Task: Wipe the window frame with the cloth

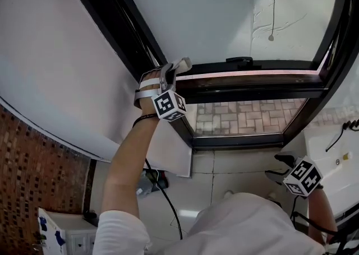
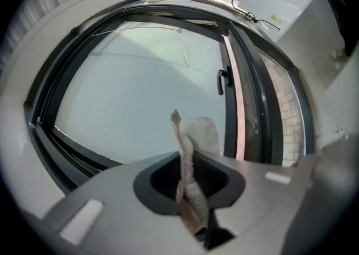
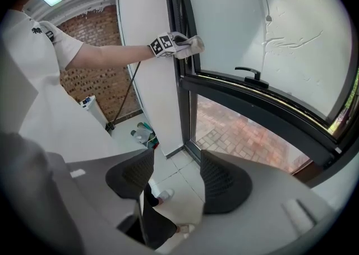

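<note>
In the head view, the left tongs (image 1: 171,74) are reaching up to the corner where the upright and the horizontal bar of the dark window frame (image 1: 252,83) meet. The pale cloth (image 1: 183,64) is sticking out past their tips against the frame. The raised arm is probably there to put the cloth on this junction, where dirt tends to gather. The right tongs (image 1: 283,168) are hanging low at the person's side, well apart from the window and above the tiled floor (image 1: 224,164). They appear to be keeping out of the way, since the wiping needs only one arm.

In the left gripper view, the tongs are pressing together on the cloth. A folded strip is running down between them and a loose wad is bulging beyond their tips. That free wad is what is meeting the frame, so the hard tips are staying off the glass. The window handle (image 2: 223,83) is sitting further along the frame.

In the right gripper view, the tongs are standing spread with nothing between them; only floor and a shoe are showing through the gap. Across the room, this view is showing the cloth resting on the frame's upright, just above the horizontal bar.
</note>
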Demonstrator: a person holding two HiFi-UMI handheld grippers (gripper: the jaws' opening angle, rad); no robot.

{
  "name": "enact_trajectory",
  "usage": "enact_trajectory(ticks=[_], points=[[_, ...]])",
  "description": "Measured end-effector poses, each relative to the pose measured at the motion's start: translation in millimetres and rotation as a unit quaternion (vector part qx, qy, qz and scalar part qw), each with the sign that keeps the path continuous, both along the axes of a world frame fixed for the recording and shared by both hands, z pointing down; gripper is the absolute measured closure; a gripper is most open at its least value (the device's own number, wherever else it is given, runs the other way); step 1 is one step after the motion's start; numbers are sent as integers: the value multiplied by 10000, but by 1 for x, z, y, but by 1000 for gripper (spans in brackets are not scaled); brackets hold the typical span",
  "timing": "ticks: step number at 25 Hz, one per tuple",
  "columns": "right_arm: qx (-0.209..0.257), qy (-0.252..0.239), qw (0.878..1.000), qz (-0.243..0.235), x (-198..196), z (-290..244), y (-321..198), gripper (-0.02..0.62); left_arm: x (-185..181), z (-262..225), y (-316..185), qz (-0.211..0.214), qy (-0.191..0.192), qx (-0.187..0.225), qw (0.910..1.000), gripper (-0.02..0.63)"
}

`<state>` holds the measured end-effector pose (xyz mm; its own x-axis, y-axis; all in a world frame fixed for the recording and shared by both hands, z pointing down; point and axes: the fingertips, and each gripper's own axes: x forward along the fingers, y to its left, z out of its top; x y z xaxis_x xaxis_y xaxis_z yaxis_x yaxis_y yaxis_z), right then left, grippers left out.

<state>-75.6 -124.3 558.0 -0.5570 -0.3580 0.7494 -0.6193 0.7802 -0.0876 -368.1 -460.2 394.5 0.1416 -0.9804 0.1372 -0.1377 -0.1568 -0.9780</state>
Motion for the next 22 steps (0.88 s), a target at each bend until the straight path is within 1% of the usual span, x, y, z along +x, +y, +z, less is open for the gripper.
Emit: enact_trajectory(ticks=[4, 8, 12, 14, 17, 22], points=[[-105, 108, 9999, 38, 1, 4, 5, 333, -2, 38, -5, -23, 136, -239, 9996, 528], [-197, 172, 9996, 84, 0, 6, 9, 333, -11, 69, -9, -82, 185, -437, 9988, 528], [-309, 246, 9991, 122, 3, 9, 14, 333, -16, 96, -13, -127, 331, -680, 9971, 528], [-349, 279, 9989, 150, 4, 10, 15, 333, -19, 108, -15, -150, 441, -827, 9955, 528], [-402, 326, 9985, 157, 6, 12, 17, 333, -23, 117, -16, -175, 609, -911, 9938, 528], [-413, 330, 9985, 156, 2, 12, 17, 333, -27, 124, -14, -211, 1047, -1094, 9882, 531]])
